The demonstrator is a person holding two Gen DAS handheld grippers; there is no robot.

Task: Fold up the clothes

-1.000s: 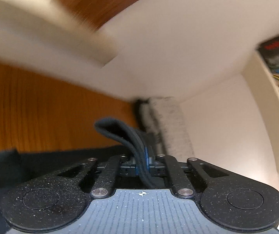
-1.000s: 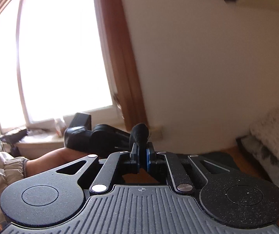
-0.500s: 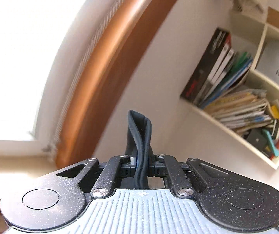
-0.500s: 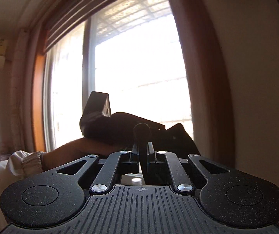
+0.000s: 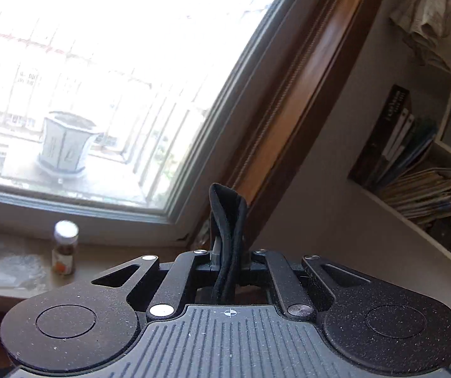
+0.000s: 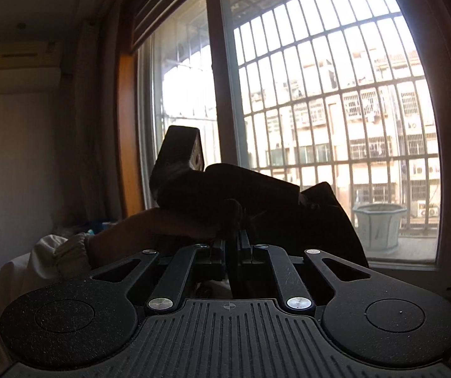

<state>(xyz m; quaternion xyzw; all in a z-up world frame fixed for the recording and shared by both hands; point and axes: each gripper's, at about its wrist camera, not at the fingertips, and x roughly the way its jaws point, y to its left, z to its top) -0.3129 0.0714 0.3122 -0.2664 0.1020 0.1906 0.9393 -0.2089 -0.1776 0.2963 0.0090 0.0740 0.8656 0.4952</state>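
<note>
A folded edge of black garment (image 5: 228,220) sticks up between the fingers of my left gripper (image 5: 229,253), which is shut on it and raised toward the window. My right gripper (image 6: 232,245) is shut on another bunch of the same dark garment (image 6: 233,212), seen against the light. Just beyond it, the other hand-held gripper (image 6: 244,189) shows in silhouette, held by a hand (image 6: 150,230) in a pale sleeve (image 6: 65,252). The rest of the garment hangs below both views and is hidden.
A barred window (image 6: 335,119) with a wooden frame (image 5: 301,100) fills the background. A small jar (image 5: 64,247) and crumpled plastic (image 5: 2,267) sit on the sill. A bookshelf (image 5: 420,176) stands at right, with cloth (image 5: 427,22) on top. An air conditioner (image 6: 17,56) hangs at upper left.
Both grippers have swung upward, from looking at the floor, wall and bedding to facing the window. Each stays shut on the black garment throughout.
</note>
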